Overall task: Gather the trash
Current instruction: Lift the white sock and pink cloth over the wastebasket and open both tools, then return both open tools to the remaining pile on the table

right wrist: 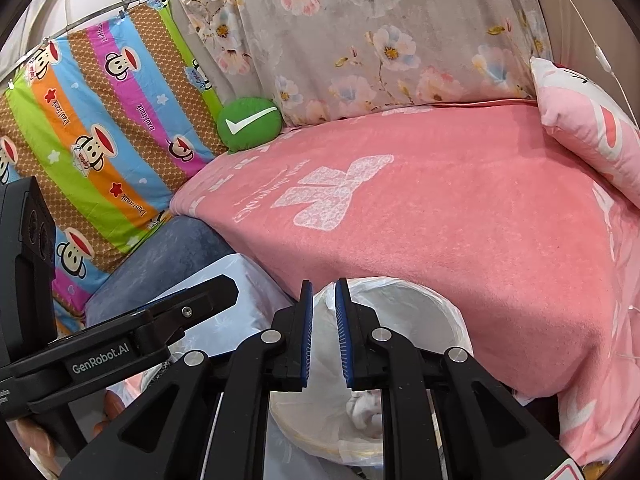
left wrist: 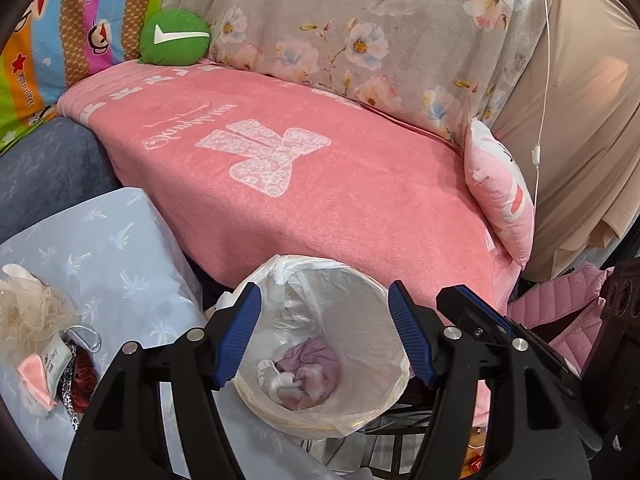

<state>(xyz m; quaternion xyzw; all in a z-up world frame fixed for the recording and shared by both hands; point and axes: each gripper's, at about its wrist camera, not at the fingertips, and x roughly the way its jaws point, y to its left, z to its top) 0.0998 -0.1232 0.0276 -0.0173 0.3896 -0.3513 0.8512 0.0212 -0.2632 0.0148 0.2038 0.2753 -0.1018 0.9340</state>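
The left gripper (left wrist: pixel 324 336) hangs directly over the trash bin (left wrist: pixel 320 344) with its two blue ribbed pads (left wrist: pixel 240 336) spread wide and nothing between them, which suggests that it is in a position to drop something or has nothing more to carry. The right gripper (right wrist: pixel 324 336) is just beside it, above the near edge of the same trash bin (right wrist: pixel 400 360); its pads (right wrist: pixel 306 336) are almost together, with only a thin gap, and no object is visible between them, so it seems closed on nothing. The bin is round with a stiff pale wall, and a thin, shiny, wrinkled plastic bag (left wrist: pixel 292 276) lines it and folds over the rim, probably so that the whole contents can be lifted out later. At the bottom lies the trash (left wrist: pixel 304 376): soft crumpled pieces, white and pale purple, like tissue or cloth. The bin stands against the front edge of a sofa covered by a pink blanket (left wrist: pixel 320 184), fuzzy like a towel, with a white bow pattern. On it lean a round green cushion (left wrist: pixel 175 38) with a white check mark and a flat pink pillow (left wrist: pixel 500 200). At the left, a pale blue cloth (left wrist: pixel 120 248) carries a beige mesh sponge (left wrist: pixel 28 316) and small items that are difficult to identify.
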